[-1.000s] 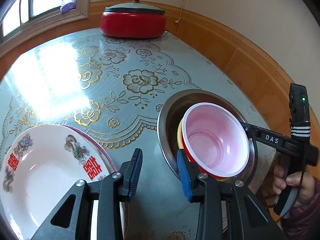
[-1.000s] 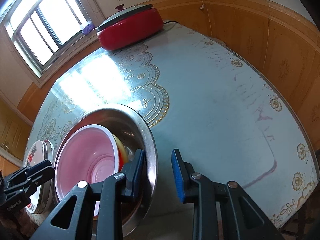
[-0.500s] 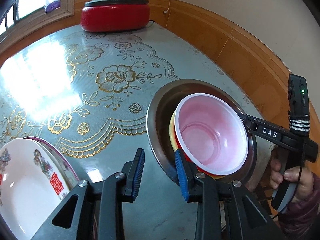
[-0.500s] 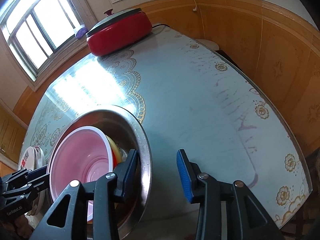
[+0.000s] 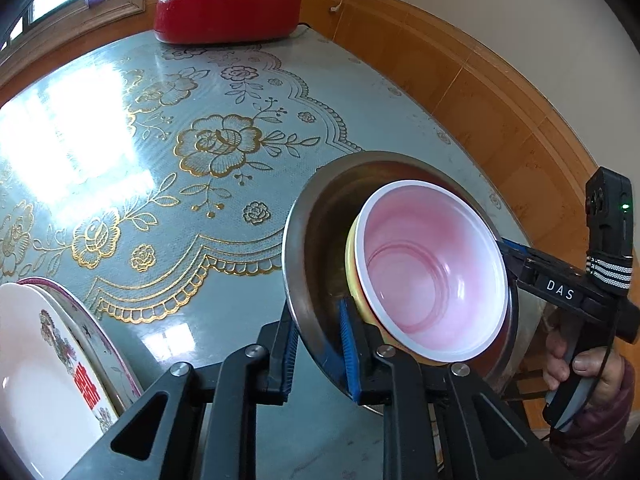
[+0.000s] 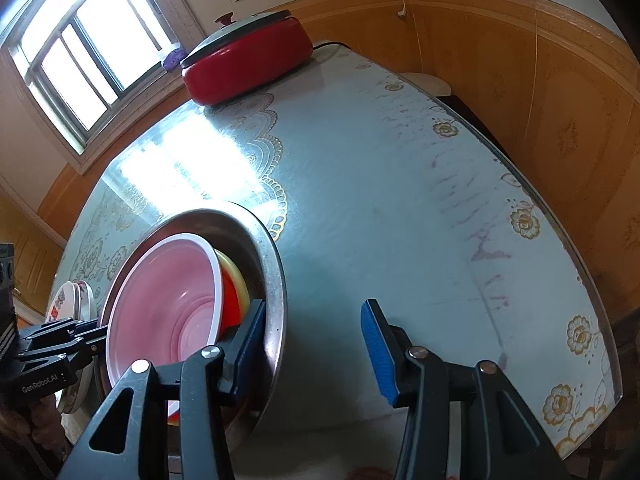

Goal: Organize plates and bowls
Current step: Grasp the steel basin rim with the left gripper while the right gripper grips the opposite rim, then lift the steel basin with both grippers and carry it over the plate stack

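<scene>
A steel basin (image 5: pixel 296 220) sits near the table's front edge. It holds a pink bowl (image 5: pixel 432 272) nested on a yellow bowl (image 5: pixel 352 264); the right wrist view also shows a red bowl (image 6: pixel 230 300) in the nest. My left gripper (image 5: pixel 318 344) straddles the basin's near rim. Its jaws are closing, one pad outside and one inside, pressing the wall. My right gripper (image 6: pixel 314 344) straddles the opposite rim (image 6: pixel 280 280) with its jaws opening. Its inner finger is in the basin and its outer pad (image 6: pixel 376 356) stands well clear. A stack of decorated plates (image 5: pixel 40 360) lies to the left.
A red lidded electric pot (image 5: pixel 228 4) stands at the far end of the floral table, under a window. The table's glass edge (image 6: pixel 592 280) curves along the right, with wooden wall panelling behind. A person's hand (image 5: pixel 580 368) holds the right gripper's handle.
My left gripper moved right, away from the plates, onto the basin's rim, and its jaws narrowed around it. The right gripper's jaws widened, the outer pad drawing off the rim.
</scene>
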The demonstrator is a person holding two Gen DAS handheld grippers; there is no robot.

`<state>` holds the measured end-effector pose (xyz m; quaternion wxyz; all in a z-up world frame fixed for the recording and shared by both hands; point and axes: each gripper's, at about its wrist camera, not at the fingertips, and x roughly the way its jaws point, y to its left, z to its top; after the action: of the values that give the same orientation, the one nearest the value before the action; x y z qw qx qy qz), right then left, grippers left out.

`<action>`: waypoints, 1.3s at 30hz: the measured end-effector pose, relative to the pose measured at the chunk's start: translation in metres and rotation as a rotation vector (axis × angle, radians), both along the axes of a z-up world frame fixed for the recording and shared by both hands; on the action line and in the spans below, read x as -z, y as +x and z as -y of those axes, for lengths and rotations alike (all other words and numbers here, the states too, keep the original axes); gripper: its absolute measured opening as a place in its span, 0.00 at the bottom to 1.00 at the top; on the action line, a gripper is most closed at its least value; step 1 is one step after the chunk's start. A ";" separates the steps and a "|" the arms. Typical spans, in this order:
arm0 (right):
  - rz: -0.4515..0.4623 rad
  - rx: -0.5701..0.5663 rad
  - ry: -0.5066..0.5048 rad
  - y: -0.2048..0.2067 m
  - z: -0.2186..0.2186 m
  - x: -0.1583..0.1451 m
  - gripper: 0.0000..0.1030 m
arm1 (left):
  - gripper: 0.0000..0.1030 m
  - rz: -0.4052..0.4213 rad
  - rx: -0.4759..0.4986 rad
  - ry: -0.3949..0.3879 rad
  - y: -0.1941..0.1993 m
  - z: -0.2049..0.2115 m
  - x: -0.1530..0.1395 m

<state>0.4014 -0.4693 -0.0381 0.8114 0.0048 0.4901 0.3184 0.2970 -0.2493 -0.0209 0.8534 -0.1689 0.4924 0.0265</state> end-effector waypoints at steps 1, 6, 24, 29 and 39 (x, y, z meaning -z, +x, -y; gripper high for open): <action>-0.011 -0.002 0.010 0.001 0.001 0.001 0.46 | 0.20 0.004 -0.006 -0.011 0.000 -0.001 0.001; -0.020 -0.045 0.004 0.001 -0.005 -0.003 0.31 | 0.21 0.019 -0.012 -0.014 -0.003 -0.001 -0.001; -0.023 -0.091 -0.058 0.002 -0.022 -0.003 0.12 | 0.21 0.056 -0.029 0.047 -0.010 0.008 -0.004; -0.001 -0.079 -0.075 -0.004 -0.022 -0.005 0.12 | 0.21 0.067 -0.031 0.084 -0.012 0.012 -0.005; -0.072 -0.046 -0.018 -0.010 -0.016 -0.001 0.12 | 0.21 0.102 -0.030 0.118 -0.021 0.012 -0.005</action>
<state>0.3910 -0.4537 -0.0367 0.7857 -0.0026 0.5217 0.3324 0.2760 -0.2614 -0.0162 0.8854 -0.1268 0.4432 0.0598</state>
